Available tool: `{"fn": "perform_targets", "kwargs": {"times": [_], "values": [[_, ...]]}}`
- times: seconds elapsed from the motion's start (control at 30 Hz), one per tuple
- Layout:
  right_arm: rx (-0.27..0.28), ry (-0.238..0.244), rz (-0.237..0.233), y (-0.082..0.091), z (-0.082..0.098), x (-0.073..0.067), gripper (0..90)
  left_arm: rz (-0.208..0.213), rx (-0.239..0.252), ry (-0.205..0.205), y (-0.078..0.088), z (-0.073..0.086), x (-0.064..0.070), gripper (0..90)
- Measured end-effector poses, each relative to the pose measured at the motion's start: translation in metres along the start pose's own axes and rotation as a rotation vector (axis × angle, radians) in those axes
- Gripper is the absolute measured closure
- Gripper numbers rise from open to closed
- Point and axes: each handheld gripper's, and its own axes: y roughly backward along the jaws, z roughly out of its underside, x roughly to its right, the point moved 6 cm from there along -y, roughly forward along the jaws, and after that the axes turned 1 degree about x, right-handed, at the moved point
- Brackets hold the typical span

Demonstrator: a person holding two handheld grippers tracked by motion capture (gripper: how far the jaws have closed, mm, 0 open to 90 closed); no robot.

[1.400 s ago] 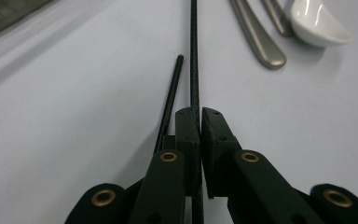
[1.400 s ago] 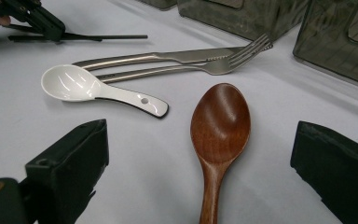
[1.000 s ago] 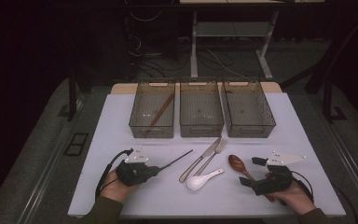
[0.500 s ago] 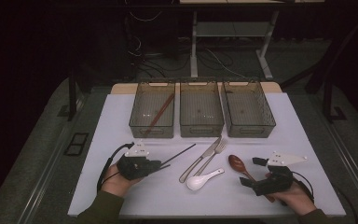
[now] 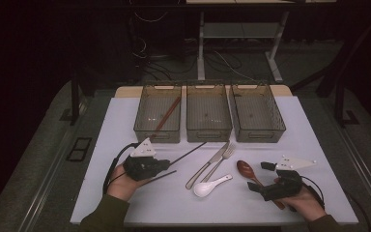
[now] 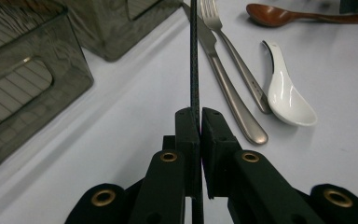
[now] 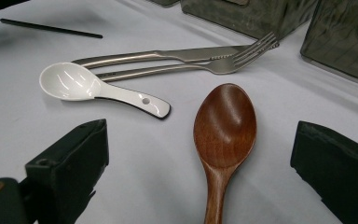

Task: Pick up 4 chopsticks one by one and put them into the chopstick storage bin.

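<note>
My left gripper (image 5: 167, 165) (image 6: 200, 112) is shut on a thin black chopstick (image 5: 188, 152) (image 6: 194, 56), which sticks out past the jaws toward the bins, off the white table. A thin dark line lies on the table just under it. My right gripper (image 5: 260, 177) (image 7: 200, 135) rests low on the table and is open, one jaw on either side of a brown wooden spoon (image 5: 245, 169) (image 7: 224, 123) without touching it. The black chopstick (image 7: 51, 29) also shows far off in the right gripper view.
A knife (image 5: 207, 166), a fork (image 5: 222, 159) and a white ceramic spoon (image 5: 210, 186) lie between the hands. Three clear grey bins stand at the back: the left bin (image 5: 145, 113) holds a brown chopstick (image 5: 169, 116), and the middle bin (image 5: 208, 133) and the right bin (image 5: 278, 116) look empty.
My left gripper has lifted with the black chopstick in it, and the stick's tip has moved toward the bins. The right gripper has stayed in place.
</note>
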Motion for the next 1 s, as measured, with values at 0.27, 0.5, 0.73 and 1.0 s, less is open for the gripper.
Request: {"fn": "perform_targets", "kwargs": {"times": [0.27,0.5,0.73,1.0], "values": [[-0.004,0.000,0.002,-0.001,0.000,0.000,4.0,-0.007,0.037,0.011,-0.002,-0.012,-0.010,85.0],[-0.003,-0.001,0.002,-0.002,0.000,0.000,4.0,-0.023,0.057,0.017,-0.004,-0.024,-0.020,85.1],[-0.005,-0.005,-0.001,-0.003,0.000,0.001,4.0,-0.045,0.069,0.034,-0.008,-0.031,-0.032,85.0],[-0.006,-0.008,0.000,-0.003,0.000,0.001,4.0,-0.072,0.100,0.053,-0.008,-0.045,-0.048,85.1]]}}
